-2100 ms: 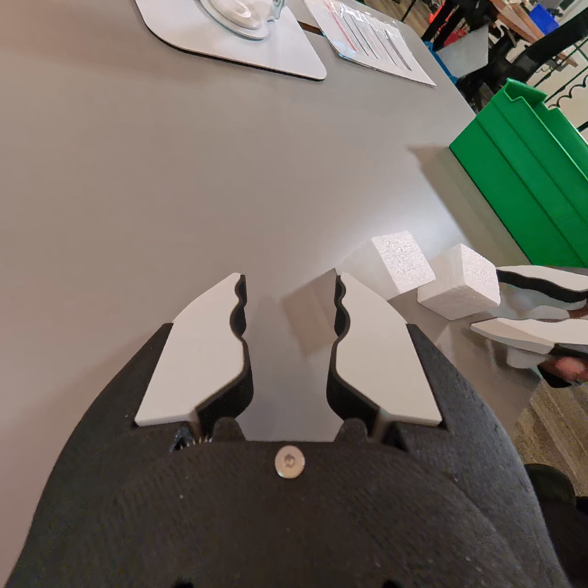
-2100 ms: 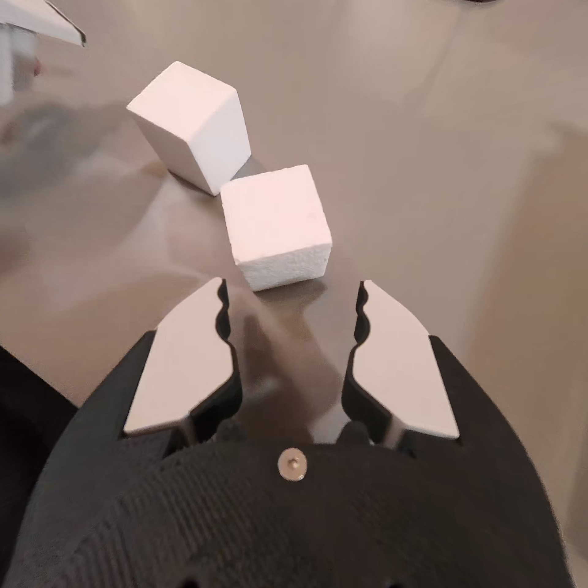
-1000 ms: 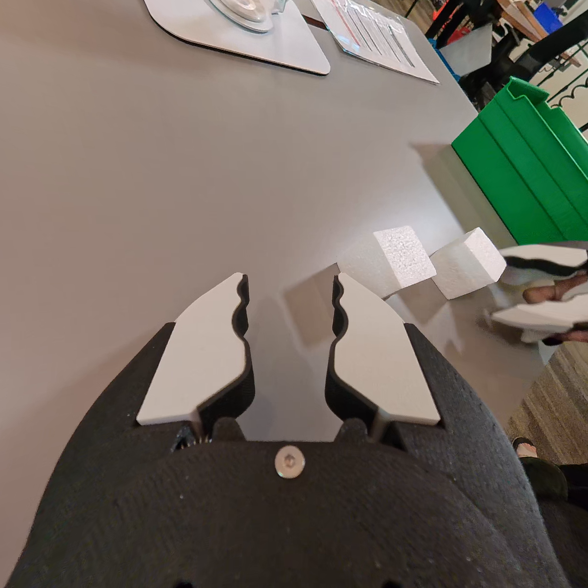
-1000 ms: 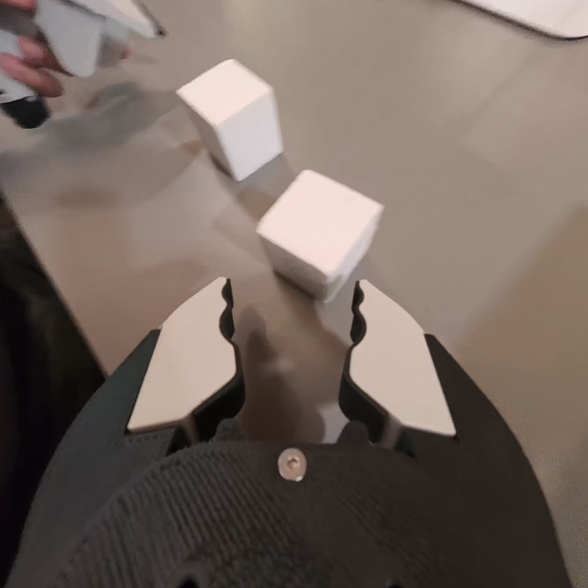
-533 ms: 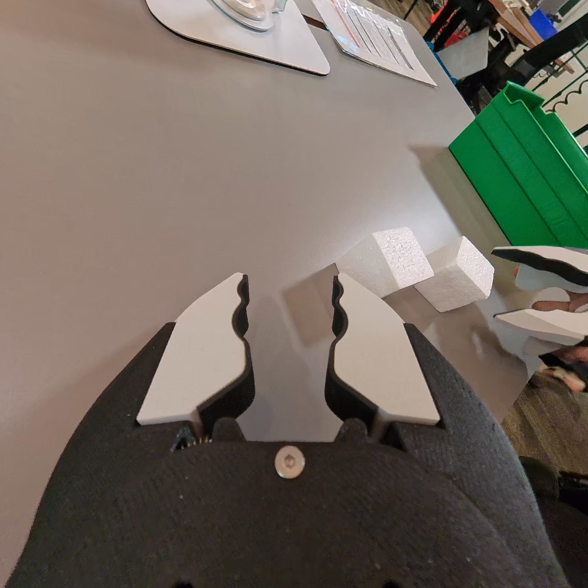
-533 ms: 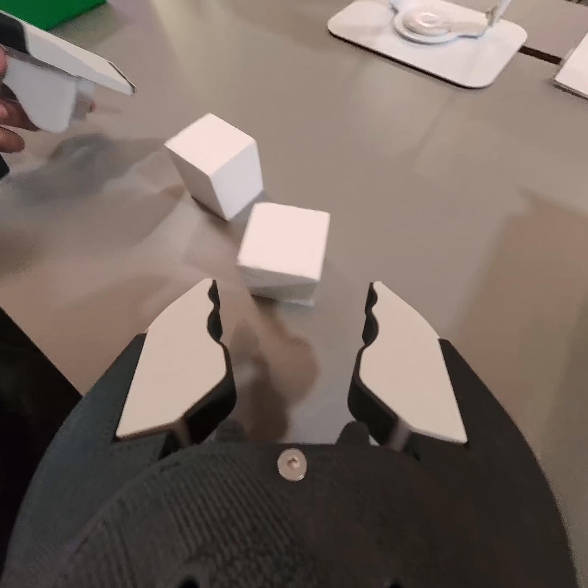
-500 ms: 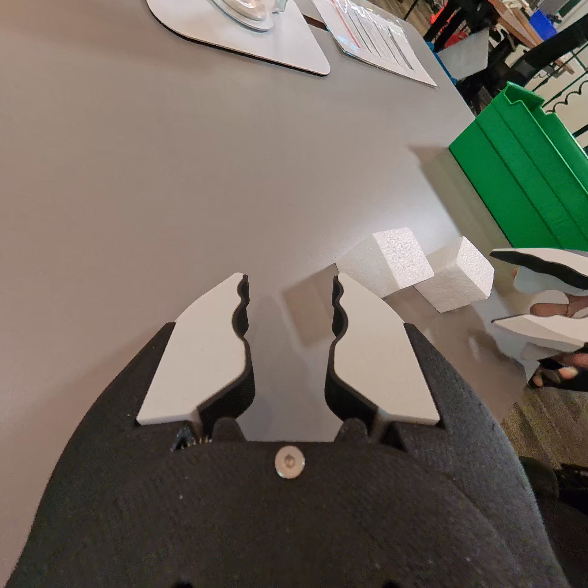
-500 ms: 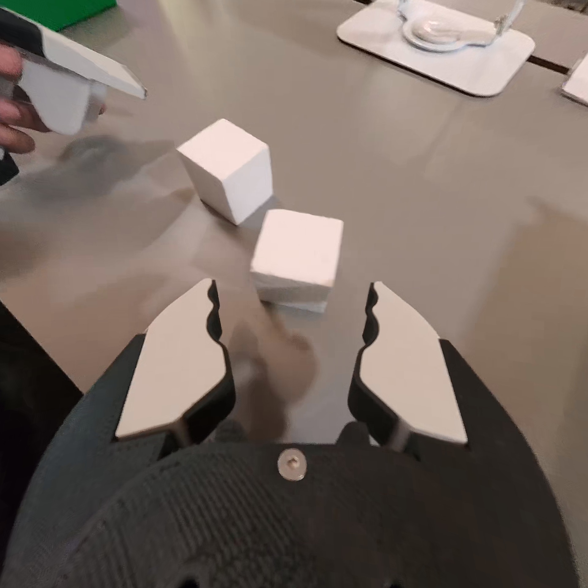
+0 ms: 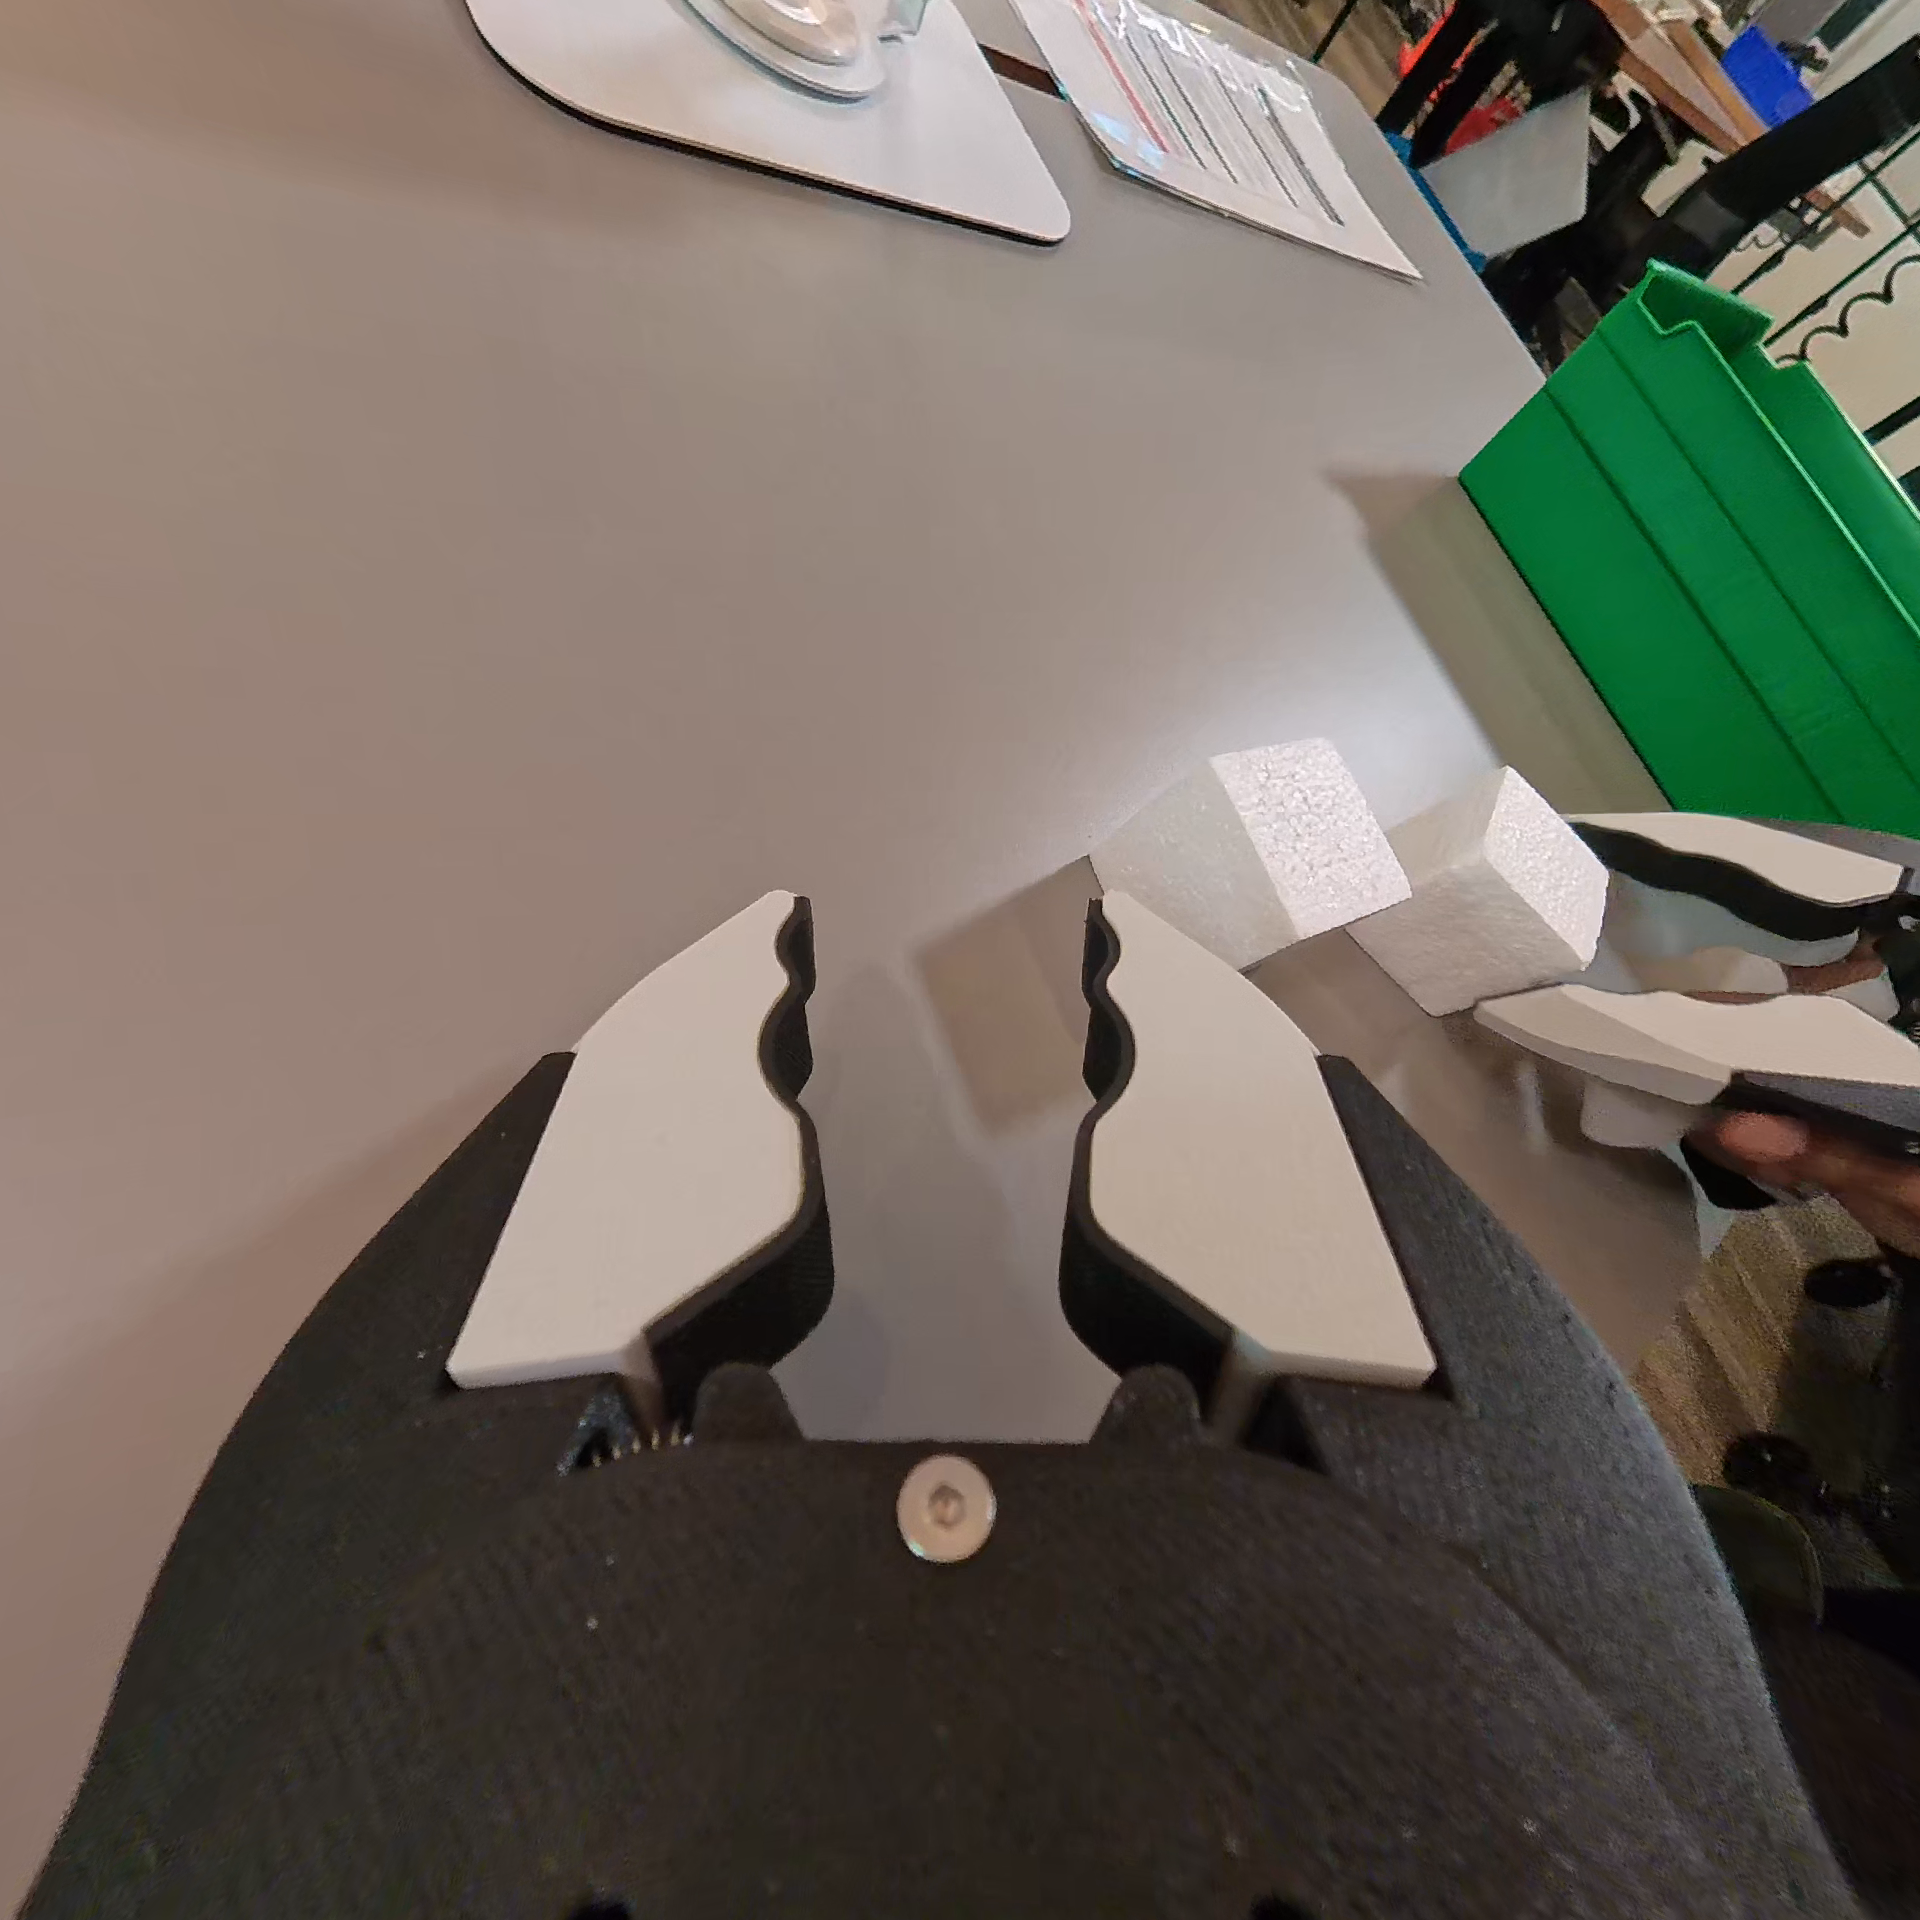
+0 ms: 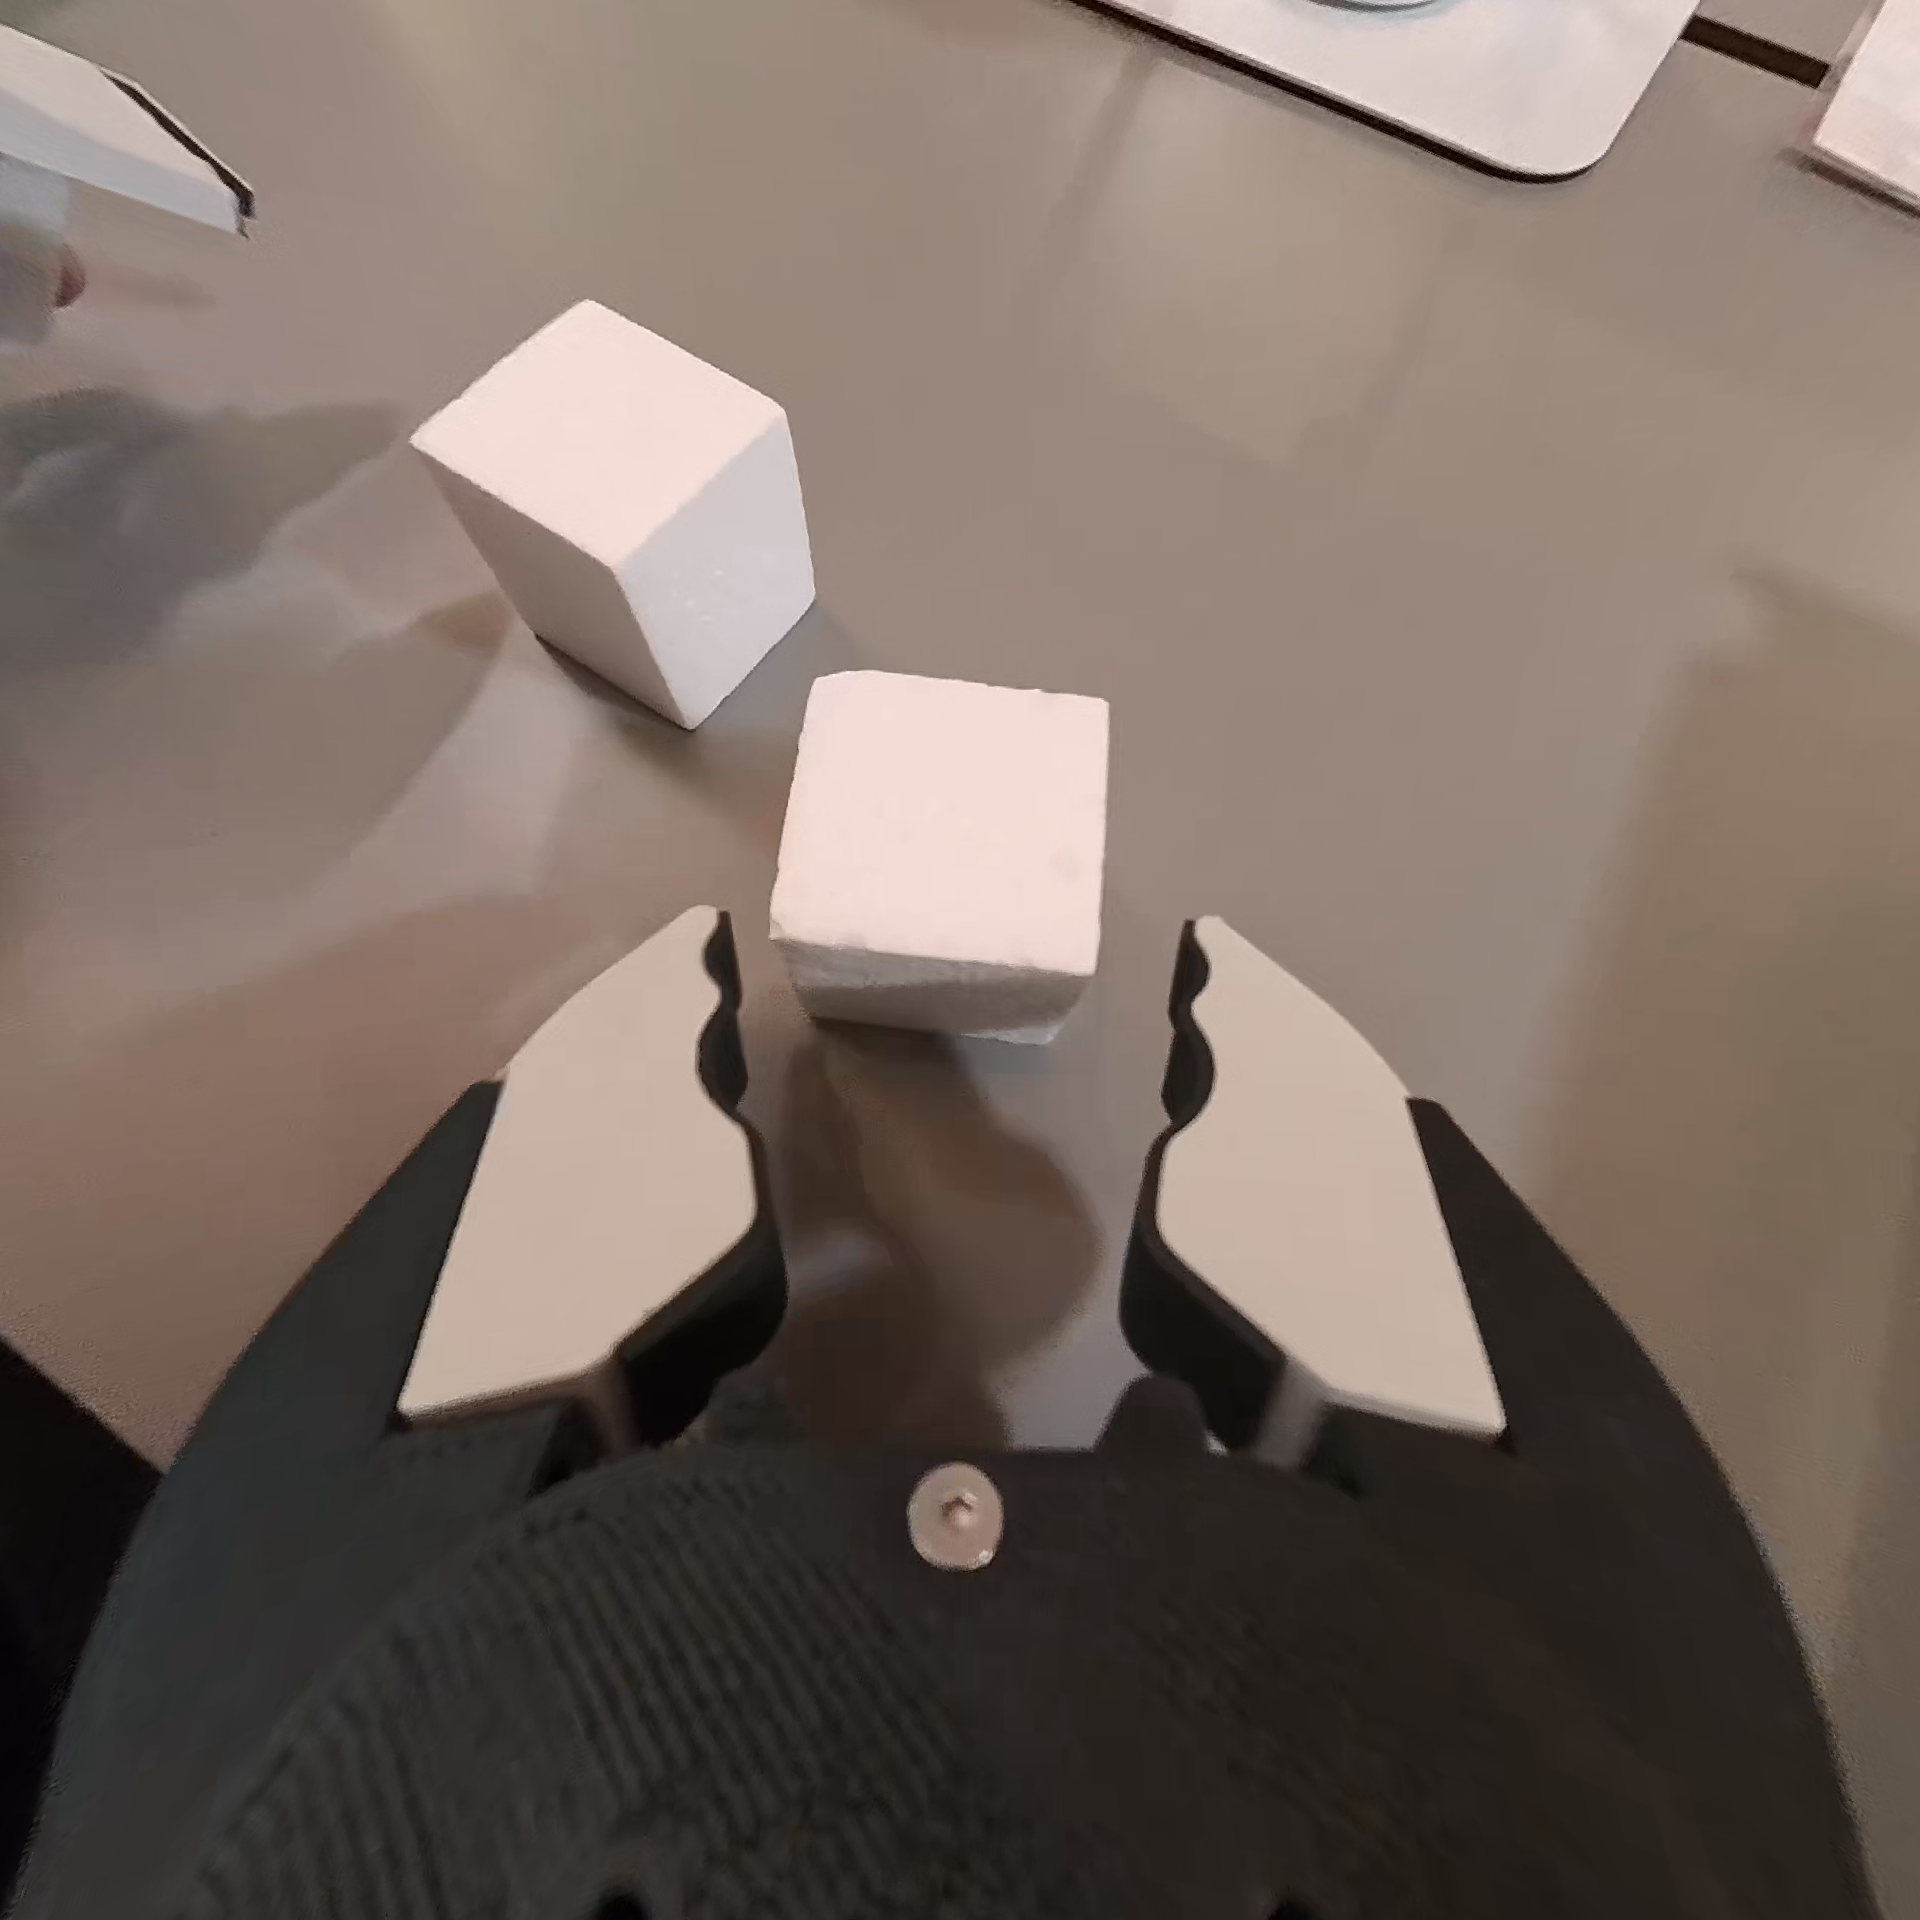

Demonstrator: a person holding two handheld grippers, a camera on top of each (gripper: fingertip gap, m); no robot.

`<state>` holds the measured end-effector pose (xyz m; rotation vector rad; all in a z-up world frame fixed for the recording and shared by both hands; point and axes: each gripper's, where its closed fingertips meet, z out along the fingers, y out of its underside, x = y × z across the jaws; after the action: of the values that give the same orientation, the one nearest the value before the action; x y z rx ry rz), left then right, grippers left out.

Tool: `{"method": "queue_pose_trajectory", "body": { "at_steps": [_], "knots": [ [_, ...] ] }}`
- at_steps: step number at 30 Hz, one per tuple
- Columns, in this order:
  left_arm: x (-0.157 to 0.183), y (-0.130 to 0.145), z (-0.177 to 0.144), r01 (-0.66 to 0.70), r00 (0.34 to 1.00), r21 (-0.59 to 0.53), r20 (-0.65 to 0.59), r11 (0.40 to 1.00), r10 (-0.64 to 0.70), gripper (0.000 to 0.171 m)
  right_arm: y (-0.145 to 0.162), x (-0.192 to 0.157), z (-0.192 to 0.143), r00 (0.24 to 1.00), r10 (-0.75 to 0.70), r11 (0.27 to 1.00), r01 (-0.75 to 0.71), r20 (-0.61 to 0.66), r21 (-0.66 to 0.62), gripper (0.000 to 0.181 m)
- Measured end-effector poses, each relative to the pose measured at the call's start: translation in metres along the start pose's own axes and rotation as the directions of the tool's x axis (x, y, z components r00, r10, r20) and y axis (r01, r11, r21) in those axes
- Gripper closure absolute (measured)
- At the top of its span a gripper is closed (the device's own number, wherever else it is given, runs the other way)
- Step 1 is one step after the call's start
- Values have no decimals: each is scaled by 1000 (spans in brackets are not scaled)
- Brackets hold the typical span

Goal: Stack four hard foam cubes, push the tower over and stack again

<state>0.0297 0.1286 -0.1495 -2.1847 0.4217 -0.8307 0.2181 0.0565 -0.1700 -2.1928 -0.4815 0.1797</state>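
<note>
Foam cubes (image 10: 940, 862) before right hand-held gripper (image 10: 956, 956) — parted, empty, left hand-held gripper (image 9: 945, 925) likewise, green bin (image 9: 1714, 582) left-view only.

A workshop or lab space: beyond the grey table (image 9: 520, 520), a green plastic bin (image 9: 1714, 582) is standing, with benches and dark equipment frames (image 9: 1662, 114) lying behind it.

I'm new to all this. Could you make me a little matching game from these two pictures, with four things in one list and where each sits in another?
Things:
1. green plastic bin
2. white foam cube
3. printed sheet in a clear sleeve
4. white rounded mat

Places:
A. just ahead of the open right gripper
B. far table area, under a clear dish
C. table's right edge
D. far end, right of the mat

Pairs: 1-C, 2-A, 3-D, 4-B
</note>
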Motion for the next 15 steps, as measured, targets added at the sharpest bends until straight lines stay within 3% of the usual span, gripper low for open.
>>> {"method": "queue_pose_trajectory", "body": {
  "at_steps": [5, 13, 15],
  "knots": [
    [0, 0, 0, 7, 1000, -1, -4, 1000, -7, 120, 0, 2, 1, 999, -4, 1000, 4, -33, 1, 123],
    [0, 1, 0, 10, 1000, -2, -6, 1000, -10, 121, -15, 8, -9, 997, -75, 994, 77, -37, 80, 124],
    [-1, 0, 0, 11, 1000, -1, -4, 1000, -11, 121, -20, 3, -12, 991, -134, 986, 132, 15, 98, 124]
  ]
}}
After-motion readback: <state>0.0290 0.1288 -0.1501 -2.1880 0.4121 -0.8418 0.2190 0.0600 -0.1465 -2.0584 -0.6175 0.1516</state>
